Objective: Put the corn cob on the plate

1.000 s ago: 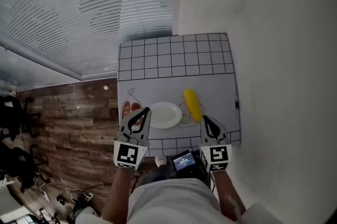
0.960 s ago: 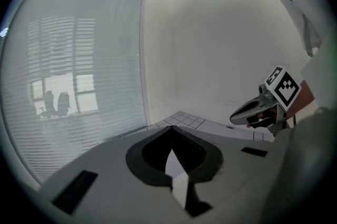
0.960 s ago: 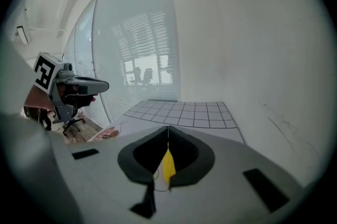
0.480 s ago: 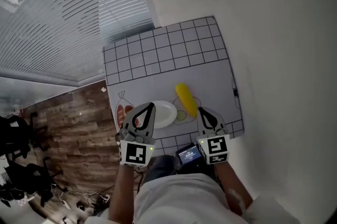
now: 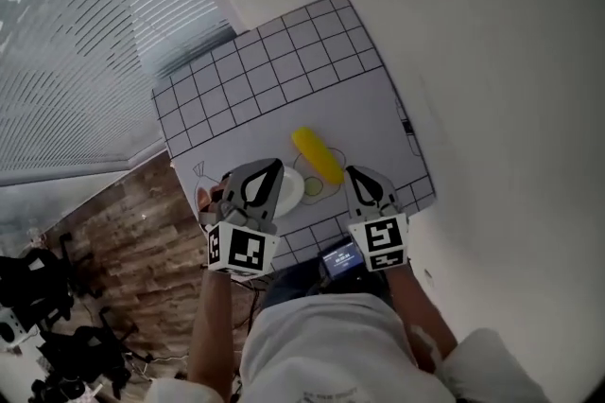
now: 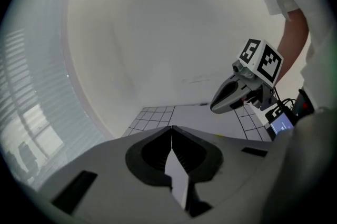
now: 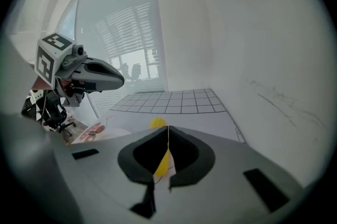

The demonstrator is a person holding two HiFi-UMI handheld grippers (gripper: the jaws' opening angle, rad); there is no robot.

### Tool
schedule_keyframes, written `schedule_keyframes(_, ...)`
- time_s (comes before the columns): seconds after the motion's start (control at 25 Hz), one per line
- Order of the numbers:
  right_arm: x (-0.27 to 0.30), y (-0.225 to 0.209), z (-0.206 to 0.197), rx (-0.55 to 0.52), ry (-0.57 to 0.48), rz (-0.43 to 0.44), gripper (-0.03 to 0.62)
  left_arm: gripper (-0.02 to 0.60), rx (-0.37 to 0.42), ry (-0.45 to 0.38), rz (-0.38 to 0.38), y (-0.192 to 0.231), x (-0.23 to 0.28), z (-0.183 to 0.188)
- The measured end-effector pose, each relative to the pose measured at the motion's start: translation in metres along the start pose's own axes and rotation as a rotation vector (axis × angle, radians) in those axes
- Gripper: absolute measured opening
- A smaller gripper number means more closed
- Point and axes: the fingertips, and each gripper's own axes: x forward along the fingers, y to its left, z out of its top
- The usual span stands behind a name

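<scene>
The yellow corn cob (image 5: 317,155) lies on the grid-edged white mat (image 5: 284,79), just right of the white plate (image 5: 289,192). My left gripper (image 5: 273,166) hovers over the plate's near left part and hides most of it; its jaws are shut with nothing between them. My right gripper (image 5: 351,172) is shut and empty too, its tips just right of the cob's near end. In the right gripper view the cob (image 7: 157,123) lies straight ahead of the closed jaws (image 7: 168,127). The left gripper view shows only the closed jaws (image 6: 171,128), the mat and the right gripper (image 6: 234,94).
A printed picture of red food (image 5: 210,195) sits on the mat left of the plate. A small device with a lit screen (image 5: 340,256) hangs at the person's waist by the mat's near edge. Wooden floor (image 5: 123,231) and window blinds (image 5: 85,42) are at the left.
Both grippers have come forward and lower over the mat. The left one rolled and slid right over the plate. Both stay shut; the cob has not moved.
</scene>
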Motion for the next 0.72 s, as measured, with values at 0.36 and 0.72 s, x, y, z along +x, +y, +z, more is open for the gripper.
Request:
schedule_keyframes(0.36,-0.003,-0.013,-0.018,0.043,0.039,-0.102,0.008,0.009,0.066,0.022,-0.190,-0.012,0.041,-0.013)
schedule_keyframes(0.72,0.007,0.001,-0.029,-0.027,0.074,-0.086,0.008,0.011,0.113,0.061,-0.262,-0.006,0.057,-0.034)
